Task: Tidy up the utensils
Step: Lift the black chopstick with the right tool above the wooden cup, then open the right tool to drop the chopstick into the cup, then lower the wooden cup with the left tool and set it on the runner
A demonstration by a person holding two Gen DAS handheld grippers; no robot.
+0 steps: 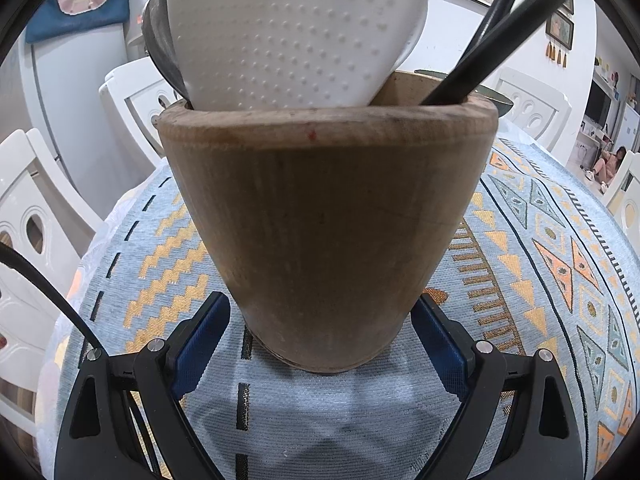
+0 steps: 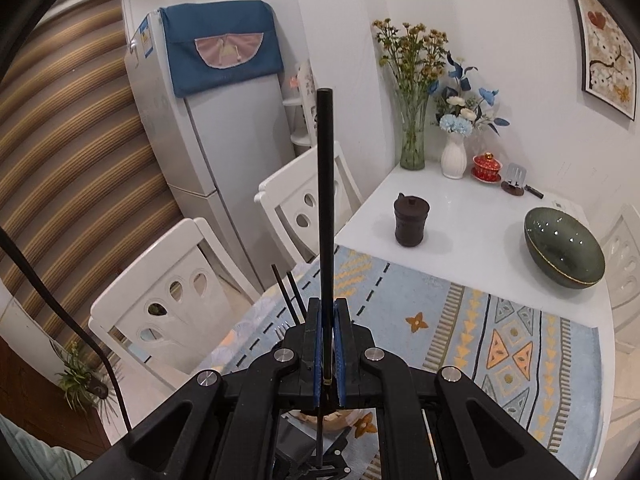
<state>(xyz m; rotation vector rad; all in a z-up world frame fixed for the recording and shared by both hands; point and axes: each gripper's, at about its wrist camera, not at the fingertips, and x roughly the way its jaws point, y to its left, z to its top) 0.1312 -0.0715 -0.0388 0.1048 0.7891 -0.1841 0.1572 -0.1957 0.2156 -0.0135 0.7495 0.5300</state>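
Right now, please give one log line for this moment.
left gripper: shut on wooden holder | right gripper: shut on black chopstick | not yet in holder

Matte black handheld grippers with blue pads

Each gripper, left (image 1: 320, 344) and right (image 2: 328, 344), has 2 black angular fingers lined with textured blue pads (image 1: 198, 346), silver round screws (image 2: 285, 356) at the linkage joints, triangular cut-outs in the arms, and a black cable (image 2: 48, 300) trailing at the side.

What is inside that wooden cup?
Inside the wooden utensil holder: a white dimpled rice paddle, a dark ladle behind it, and black chopsticks. Their lower ends are hidden by its wall.
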